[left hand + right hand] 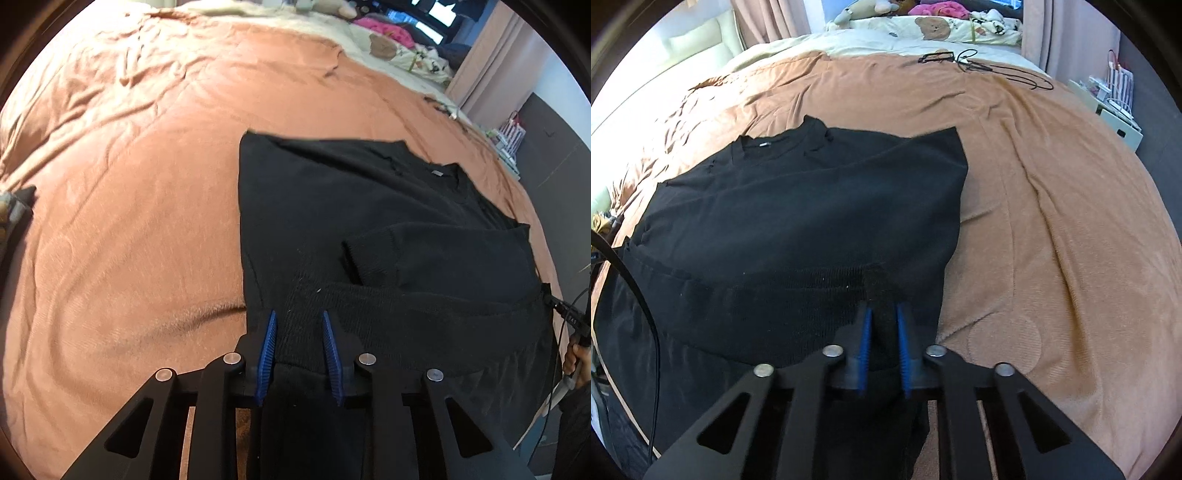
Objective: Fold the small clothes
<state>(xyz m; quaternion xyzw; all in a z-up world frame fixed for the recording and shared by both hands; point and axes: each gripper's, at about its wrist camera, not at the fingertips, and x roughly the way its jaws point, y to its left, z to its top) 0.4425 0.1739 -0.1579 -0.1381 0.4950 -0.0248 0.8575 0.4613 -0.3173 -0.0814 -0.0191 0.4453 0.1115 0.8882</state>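
Note:
A black ribbed sweater (332, 206) lies flat on the orange bedspread (129, 184), collar and label (437, 172) at the far end. One sleeve (424, 254) is folded across its body. My left gripper (298, 314) is shut on the near hem at the sweater's left corner, with fabric bunched between the blue pads (269, 339). In the right wrist view the same sweater (812, 206) spreads out to the left. My right gripper (883, 306) is shut on a pinch of the hem near the right corner. A hand (574, 358) holds that gripper at the left wrist view's right edge.
The bedspread (1052, 221) reaches far beyond the sweater on both sides. Black cables (979, 68) lie at the bed's far end before cream bear-print bedding (934, 29) and pink clothes (942, 7). A white shelf unit (1115, 110) stands right; a black cable (628, 280) hangs left.

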